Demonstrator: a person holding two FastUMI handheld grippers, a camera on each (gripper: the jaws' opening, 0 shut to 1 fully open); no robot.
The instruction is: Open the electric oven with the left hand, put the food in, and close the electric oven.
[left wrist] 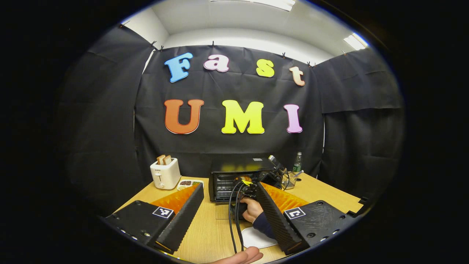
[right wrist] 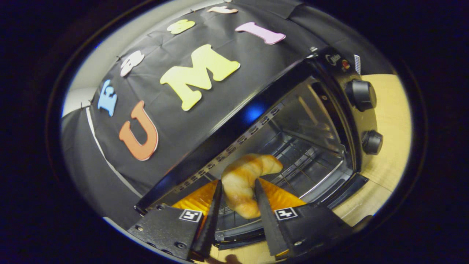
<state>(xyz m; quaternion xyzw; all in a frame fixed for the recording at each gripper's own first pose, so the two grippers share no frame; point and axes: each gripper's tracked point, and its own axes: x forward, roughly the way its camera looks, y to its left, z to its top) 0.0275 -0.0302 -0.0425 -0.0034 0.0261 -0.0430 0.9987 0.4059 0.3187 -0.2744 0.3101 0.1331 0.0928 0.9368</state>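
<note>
- At the lower centre of the right gripper view, we see the right tongs (right wrist: 237, 200) clenched on a croissant (right wrist: 243, 183), both fingers pressing its sides.
- We find the croissant held at the open mouth of the electric oven (right wrist: 311, 121), above the wire rack (right wrist: 293, 161); two knobs (right wrist: 362, 94) sit at the right of the frame.
- In the left gripper view, we see the left tongs (left wrist: 229, 205) released, fingers spread wide over the tabletop (left wrist: 205, 234) with nothing between them.
- At centre frame, the oven (left wrist: 238, 176) stands with a hand (left wrist: 251, 209) in front of it.
- A toaster (left wrist: 165, 173) with bread slices stands left of the oven, a bottle (left wrist: 297, 162) at its right.
</note>
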